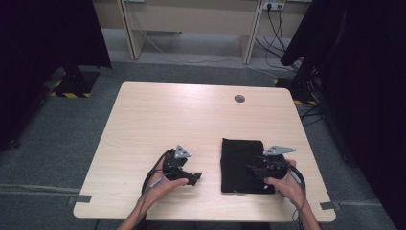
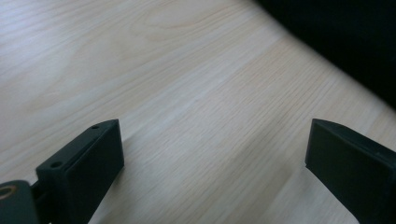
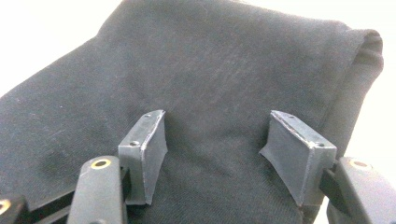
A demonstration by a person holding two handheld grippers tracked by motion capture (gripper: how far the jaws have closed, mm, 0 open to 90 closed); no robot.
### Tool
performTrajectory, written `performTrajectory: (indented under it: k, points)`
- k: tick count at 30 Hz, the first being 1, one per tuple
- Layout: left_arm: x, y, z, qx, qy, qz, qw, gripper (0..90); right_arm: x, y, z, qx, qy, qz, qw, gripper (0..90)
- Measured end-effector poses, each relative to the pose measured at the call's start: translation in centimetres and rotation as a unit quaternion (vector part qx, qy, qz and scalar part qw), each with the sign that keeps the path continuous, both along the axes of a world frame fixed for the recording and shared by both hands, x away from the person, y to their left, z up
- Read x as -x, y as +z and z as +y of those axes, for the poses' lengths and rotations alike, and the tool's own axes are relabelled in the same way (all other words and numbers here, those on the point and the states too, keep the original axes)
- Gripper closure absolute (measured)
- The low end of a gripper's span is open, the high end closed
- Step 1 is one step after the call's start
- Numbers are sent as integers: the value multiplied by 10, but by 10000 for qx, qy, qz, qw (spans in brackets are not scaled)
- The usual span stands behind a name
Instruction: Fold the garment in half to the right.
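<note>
A black cloth (image 1: 241, 158), folded into a rectangle, lies flat on the right half of the light wooden table (image 1: 167, 120). My right gripper (image 1: 252, 169) hovers over the cloth's near right part, held by a hand. In the right gripper view its jaws (image 3: 217, 140) stand apart, open, over the dark fabric (image 3: 210, 60), whose folded edge runs at the upper right. My left gripper (image 1: 195, 178) sits left of the cloth above bare wood, pointing toward it. In the left gripper view it (image 2: 215, 154) is wide open with nothing between the jaws, and the cloth (image 2: 341, 37) shows as a dark corner.
A round grey cable hole (image 1: 239, 98) sits near the table's far edge. Beyond the table stand a wooden desk (image 1: 191, 19) and dark curtains (image 1: 364, 96) at both sides, with cables on the floor at the back right.
</note>
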State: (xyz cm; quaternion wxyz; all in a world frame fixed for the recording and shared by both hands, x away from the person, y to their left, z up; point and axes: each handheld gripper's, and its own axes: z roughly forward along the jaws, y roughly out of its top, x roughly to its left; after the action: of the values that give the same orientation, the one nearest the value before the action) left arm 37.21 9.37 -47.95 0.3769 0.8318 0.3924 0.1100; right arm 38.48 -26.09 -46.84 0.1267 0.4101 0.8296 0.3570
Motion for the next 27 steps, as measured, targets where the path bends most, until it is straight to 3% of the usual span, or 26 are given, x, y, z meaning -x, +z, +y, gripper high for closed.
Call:
performTrajectory:
  k: [4,8,10,18,20,27]
  points:
    - [4,-1,9,-73,76,-69,9999,30,-3,0,3,-4,9,-18,10000,383]
    - [11,-4,16,-312,-7,-298,9991,26,-7,0,5,-3,10,-2,10000,383]
    - [13,-6,19,-317,5,-358,9989,20,-10,0,8,1,2,4,10000,383]
    - [18,-6,37,-343,149,-324,9988,0,-32,1,29,95,72,54,9999,383]
    - [20,-6,43,-337,50,-328,9989,0,-40,1,37,156,114,-8,9998,383]
    - [25,-6,53,-346,167,-327,9987,0,-62,3,66,248,206,86,9994,383]
